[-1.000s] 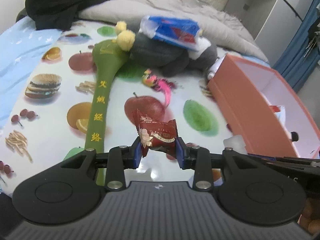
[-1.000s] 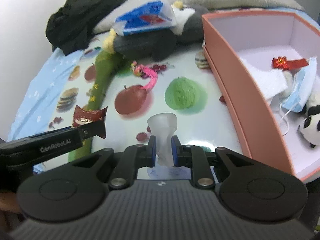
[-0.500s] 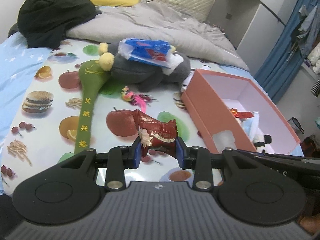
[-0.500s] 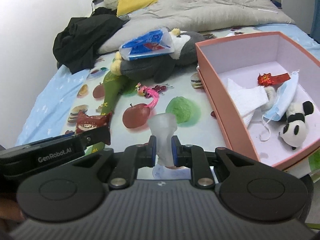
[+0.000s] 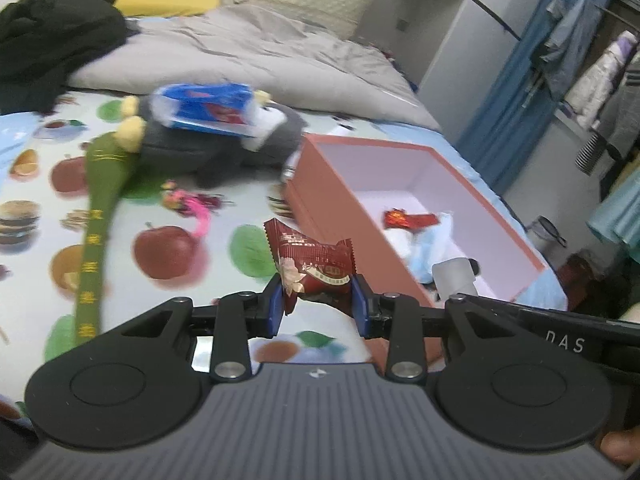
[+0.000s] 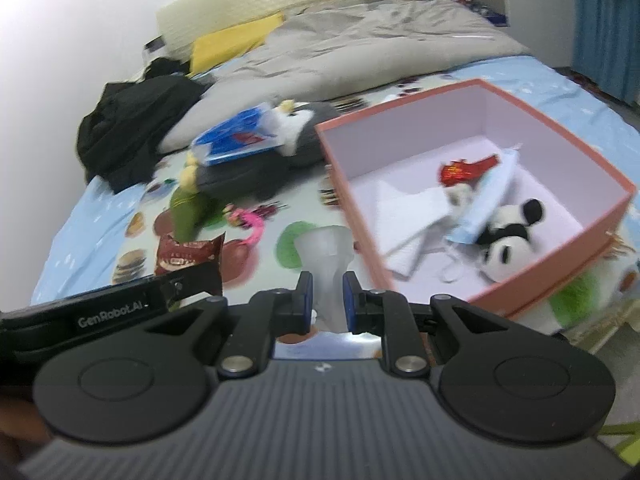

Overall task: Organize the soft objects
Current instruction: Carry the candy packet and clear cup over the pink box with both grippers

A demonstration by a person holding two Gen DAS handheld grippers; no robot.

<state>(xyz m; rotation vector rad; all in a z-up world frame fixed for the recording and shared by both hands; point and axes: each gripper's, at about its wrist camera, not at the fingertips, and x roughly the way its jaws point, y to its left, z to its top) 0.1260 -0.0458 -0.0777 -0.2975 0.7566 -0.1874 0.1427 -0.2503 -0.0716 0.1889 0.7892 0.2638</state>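
My left gripper (image 5: 318, 306) is shut on a dark red snack packet (image 5: 314, 266), held above the fruit-print sheet just left of the pink box (image 5: 332, 200). The packet also shows in the right wrist view (image 6: 188, 256). My right gripper (image 6: 324, 300) is shut on a translucent white soft piece (image 6: 326, 256), near the pink box's (image 6: 360, 220) left wall. Inside the box lie a panda plush (image 6: 506, 240), a blue face mask (image 6: 486, 200), white tissue (image 6: 408, 216) and a red wrapper (image 6: 466, 168).
On the sheet lie a grey penguin plush (image 5: 208, 144) with a blue packet (image 5: 204, 110) on it, a long green fabric piece (image 5: 100, 216) and a small pink toy (image 5: 188, 206). Black clothes (image 5: 48, 52) and a grey duvet (image 5: 260, 56) lie behind.
Both grippers have risen and moved right toward the pink box with their objects still held. The box interior has come into fuller view.
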